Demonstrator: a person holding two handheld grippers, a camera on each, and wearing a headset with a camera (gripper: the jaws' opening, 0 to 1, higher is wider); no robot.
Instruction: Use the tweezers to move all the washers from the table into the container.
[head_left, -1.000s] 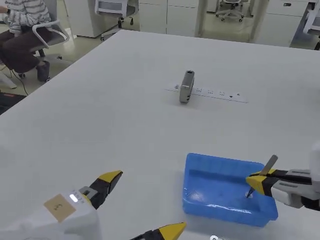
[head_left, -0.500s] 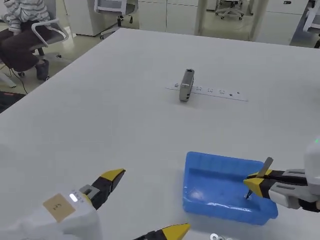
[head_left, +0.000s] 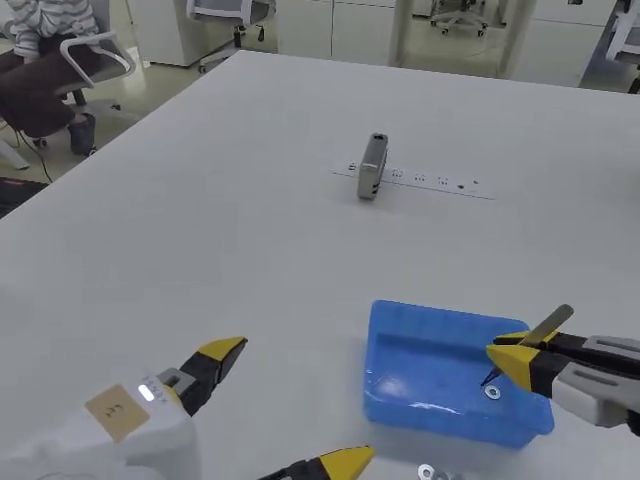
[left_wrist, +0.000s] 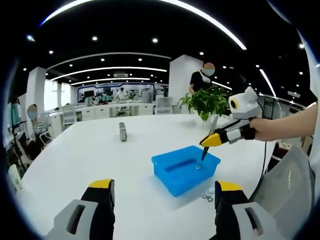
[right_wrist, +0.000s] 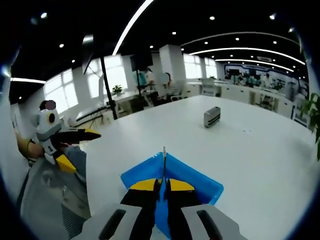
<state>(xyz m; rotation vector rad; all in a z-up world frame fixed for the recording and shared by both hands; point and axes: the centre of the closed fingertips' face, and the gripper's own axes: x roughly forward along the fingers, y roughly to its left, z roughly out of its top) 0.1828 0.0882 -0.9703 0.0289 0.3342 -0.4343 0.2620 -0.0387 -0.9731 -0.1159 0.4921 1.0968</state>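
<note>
holding tweezers (head_left: 550, 325) clamped in right gripper (head_left: 505, 360) fingers, tips just over a washer (head_left: 492, 392) in the container (head_left: 400, 322) below. best lifting straight up, then grabbing loose washers (head_left: 428, 470) by the spread fingers of the left gripper (head_left: 300, 402).

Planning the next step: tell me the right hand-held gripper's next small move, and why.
Probably raise the right hand-held gripper so the tweezers leave the blue container and head for the washers on the table. One washer already lies inside, by their tip.
</note>
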